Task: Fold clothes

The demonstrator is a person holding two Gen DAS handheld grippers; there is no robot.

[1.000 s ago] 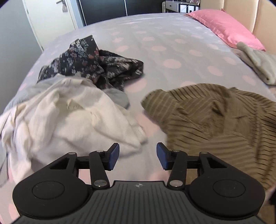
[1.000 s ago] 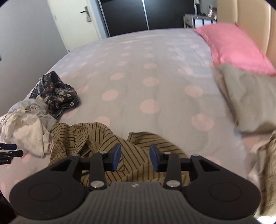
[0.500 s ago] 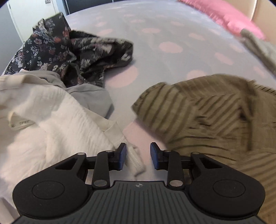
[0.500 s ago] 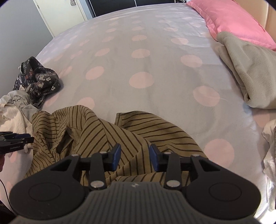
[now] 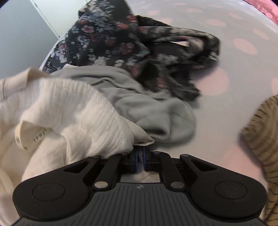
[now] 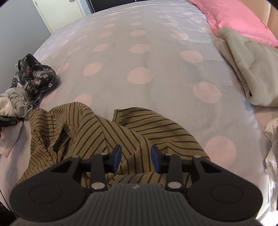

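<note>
My left gripper (image 5: pixel 140 158) is low over the bed and its jaws are closing. They are nearly together, with the hem corner of the crumpled white garment (image 5: pixel 69 111) pinched between the blue pads. A grey garment (image 5: pixel 156 111) lies under that white one, and a dark floral garment (image 5: pixel 130 43) lies behind both. My right gripper (image 6: pixel 137 158) hovers open just above the olive striped garment (image 6: pixel 121 132), with nothing between its pads. The striped garment (image 5: pixel 260 132) also shows at the right edge of the left wrist view. The left gripper (image 6: pixel 19 120) appears at the far left of the right wrist view.
The bed sheet (image 6: pixel 139 52) is lilac with pink dots. A pink pillow (image 6: pixel 239 17) and a beige fleece (image 6: pixel 248 66) lie at the right. More white cloth (image 6: pixel 272 147) sits at the right edge. A white door (image 6: pixel 57 12) stands beyond the bed.
The left gripper moved down and left onto the white garment, and its jaws went from wide apart to nearly together on the hem. The right gripper sank slightly over the striped garment, jaws unchanged.
</note>
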